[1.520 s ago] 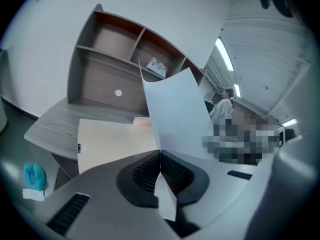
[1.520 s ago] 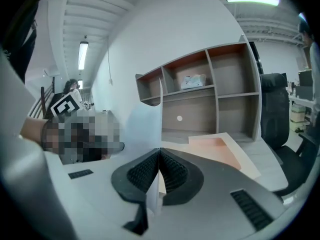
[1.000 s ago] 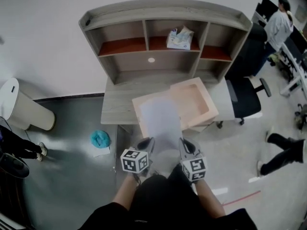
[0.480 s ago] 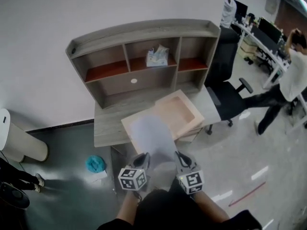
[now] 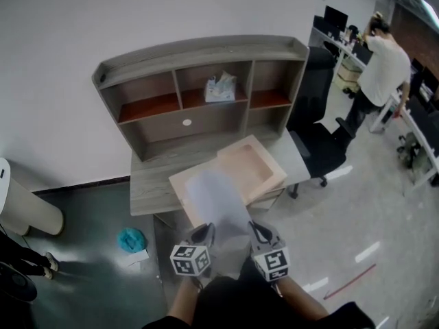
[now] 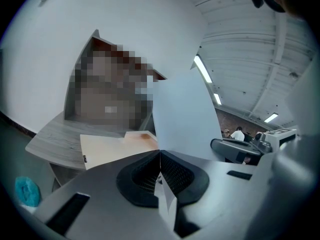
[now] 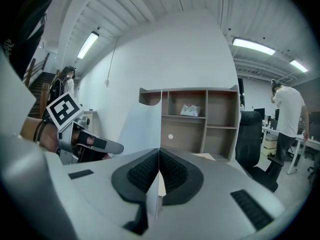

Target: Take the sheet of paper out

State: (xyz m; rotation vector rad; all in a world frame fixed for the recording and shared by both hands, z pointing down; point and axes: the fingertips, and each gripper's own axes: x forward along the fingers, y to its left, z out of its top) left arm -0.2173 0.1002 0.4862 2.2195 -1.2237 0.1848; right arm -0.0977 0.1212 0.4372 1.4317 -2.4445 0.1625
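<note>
Here we hold the sheet of paper [image 5: 218,199] over the tan box [image 5: 255,162], left gripper [image 5: 205,232] and right gripper [image 5: 254,229] both clamped on its near edge.

Bright, even light (fisheye-warped edges, esp. corners)

wall [image 5: 68,33] white | desk [image 5: 147,184] w/ hutch [image 5: 206,49], grey wood | blk chair [image 5: 319,149] | floor [image 5: 96,211] grey | strip lights [image 7: 252,45]
</note>
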